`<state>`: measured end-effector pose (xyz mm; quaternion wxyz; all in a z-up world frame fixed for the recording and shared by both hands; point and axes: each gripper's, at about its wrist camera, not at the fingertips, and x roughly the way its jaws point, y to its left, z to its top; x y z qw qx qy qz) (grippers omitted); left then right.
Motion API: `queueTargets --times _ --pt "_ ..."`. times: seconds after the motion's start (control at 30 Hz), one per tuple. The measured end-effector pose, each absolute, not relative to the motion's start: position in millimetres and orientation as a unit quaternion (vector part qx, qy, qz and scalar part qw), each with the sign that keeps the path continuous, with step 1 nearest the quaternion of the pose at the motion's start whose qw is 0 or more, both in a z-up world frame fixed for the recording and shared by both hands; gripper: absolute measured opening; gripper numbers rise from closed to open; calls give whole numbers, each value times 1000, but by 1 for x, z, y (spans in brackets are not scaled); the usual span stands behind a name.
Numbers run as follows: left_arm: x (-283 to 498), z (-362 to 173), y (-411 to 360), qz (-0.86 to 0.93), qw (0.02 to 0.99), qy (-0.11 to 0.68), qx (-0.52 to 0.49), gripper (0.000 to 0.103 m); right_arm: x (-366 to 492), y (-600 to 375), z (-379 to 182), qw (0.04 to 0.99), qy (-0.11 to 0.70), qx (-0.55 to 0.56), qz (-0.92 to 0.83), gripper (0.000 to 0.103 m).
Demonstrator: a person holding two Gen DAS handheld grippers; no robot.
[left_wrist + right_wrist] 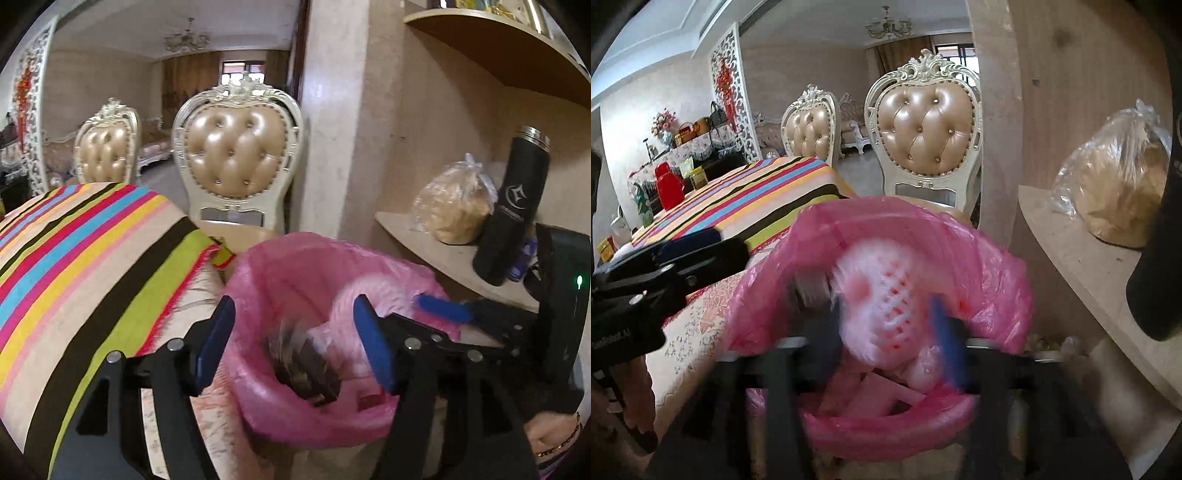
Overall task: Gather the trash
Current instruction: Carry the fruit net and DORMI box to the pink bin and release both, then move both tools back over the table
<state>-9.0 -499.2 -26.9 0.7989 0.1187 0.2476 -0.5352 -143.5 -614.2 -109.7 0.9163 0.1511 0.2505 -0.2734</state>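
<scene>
Both grippers over the bin, jaws apart, nothing gripped.

We see the left gripper (295,343) spread wide above the pink-lined bin (295,258); a dark wrapper (306,369) lies inside the liner, below the fingers and free of them. The right gripper (886,347), blurred, also stands open over the bin (990,280); a white wad with red dots (882,306) sits between its fingers, and we cannot tell whether it touches them. The bin stands between the striped table (92,251) and a shelf (443,254).

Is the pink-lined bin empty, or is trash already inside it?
Not empty. In the bin, dark wrappers lie at the bottom, and a white, red-dotted piece shows blurred over its opening.
</scene>
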Motion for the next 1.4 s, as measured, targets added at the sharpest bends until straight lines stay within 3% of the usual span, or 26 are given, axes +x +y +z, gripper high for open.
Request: queueTargets --times 0.2,0.27,0.33,0.67,0.87,1.13,1.4 --pt "14 -17 -443 -478 842 218 121 81 -149 -617 -104 916 236 145 -291 75" --pt "24 -11 -414 -449 861 208 118 94 -150 -613 -101 917 233 144 -290 75" --pt "32 -5 -384 -415 881 197 118 98 -149 -606 -98 920 229 143 -284 75" --pt "92 5 -232 -241 942 201 123 98 -73 -515 -88 947 260 104 -156 75" --pt "127 7 -136 -152 959 231 62 98 -3 -410 -77 958 279 45 -52 78" --pt "189 0 -25 -31 962 266 54 98 103 -264 -60 956 281 -55 65 78" --pt "288 13 69 119 956 270 4 98 228 -201 -69 944 320 4 75 78"
